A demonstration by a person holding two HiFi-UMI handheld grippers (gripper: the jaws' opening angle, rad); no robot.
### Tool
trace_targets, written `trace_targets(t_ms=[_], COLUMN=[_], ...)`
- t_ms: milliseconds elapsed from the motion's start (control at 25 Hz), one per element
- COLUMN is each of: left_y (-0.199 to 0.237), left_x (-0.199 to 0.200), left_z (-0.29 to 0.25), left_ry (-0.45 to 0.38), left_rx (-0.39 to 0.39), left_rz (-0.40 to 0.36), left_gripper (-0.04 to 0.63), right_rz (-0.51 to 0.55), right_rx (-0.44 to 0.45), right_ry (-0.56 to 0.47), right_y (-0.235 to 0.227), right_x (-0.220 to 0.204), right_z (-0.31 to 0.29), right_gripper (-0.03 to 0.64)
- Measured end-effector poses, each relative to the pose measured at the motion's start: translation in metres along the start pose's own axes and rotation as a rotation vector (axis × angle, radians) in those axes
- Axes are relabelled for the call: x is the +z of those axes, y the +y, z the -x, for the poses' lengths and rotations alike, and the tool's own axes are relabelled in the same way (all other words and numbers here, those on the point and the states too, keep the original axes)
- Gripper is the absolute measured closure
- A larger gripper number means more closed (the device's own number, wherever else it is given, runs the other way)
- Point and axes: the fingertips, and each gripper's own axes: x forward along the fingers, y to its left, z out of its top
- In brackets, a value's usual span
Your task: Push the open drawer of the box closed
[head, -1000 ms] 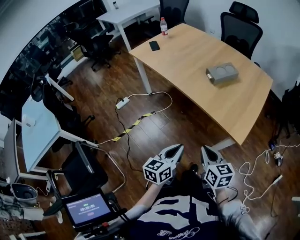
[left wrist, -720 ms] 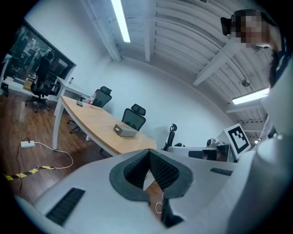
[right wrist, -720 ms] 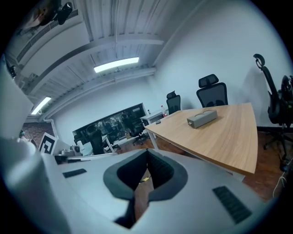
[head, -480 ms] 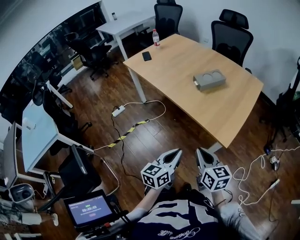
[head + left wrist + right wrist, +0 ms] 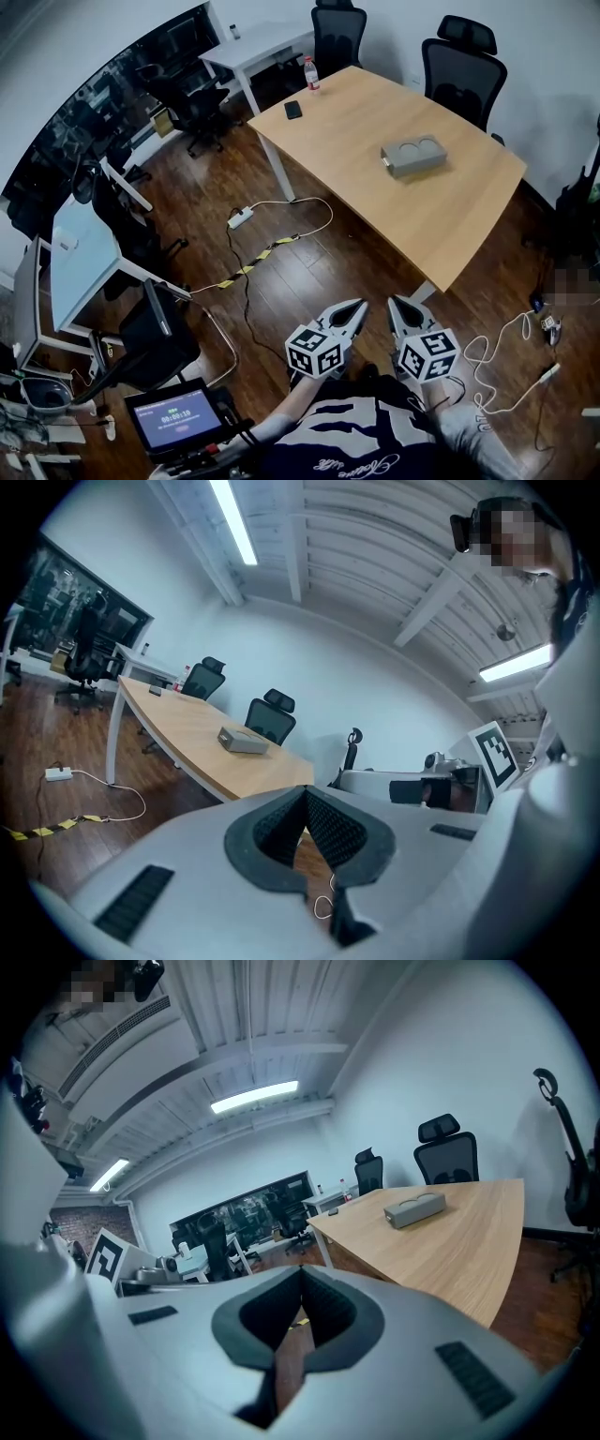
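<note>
**Inspector:** Where is the task's thing located, and in what state are the tools?

**Recorder:** The grey box [image 5: 412,157] is found on the wooden table [image 5: 450,216], towards its far side. The left gripper [image 5: 360,303] and right gripper [image 5: 393,302] are held close to the person's body over the floor, well apart from the box. In each gripper view the jaw tips are seen pressed together, with nothing caught between them.

**Inspector:** How far is the task judged to be along?

**Recorder:** It cannot be settled. The drawer front is too small to be read as out or in. The scene would fit a box yet to be reached, or one already shut and walked away from.

**Inspector:** What else is noted, and what stands in the way?

**Recorder:** A bottle [image 5: 310,73] and a phone [image 5: 293,110] are noted at the table's far end, away from the box. A power strip [image 5: 240,218] and white cables [image 5: 497,361] are noted on the floor. The table's near corner lies between the person and the box.
</note>
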Motion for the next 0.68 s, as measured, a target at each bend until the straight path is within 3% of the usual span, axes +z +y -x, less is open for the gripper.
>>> trace_targets(t_ms=[680], left_y=[0.0034], left_x=[0.0016], left_z=[0.0034], left_ry=[0.017], left_rx=[0.025], left_rz=[-0.015], left_gripper=[0.595], right_rz=[-0.005], right_rx=[0.009], right_ry=[0.002], right_y=[-0.0022], right_x=[0.0001], right_z=[-0.0053], right_gripper=[0.627])
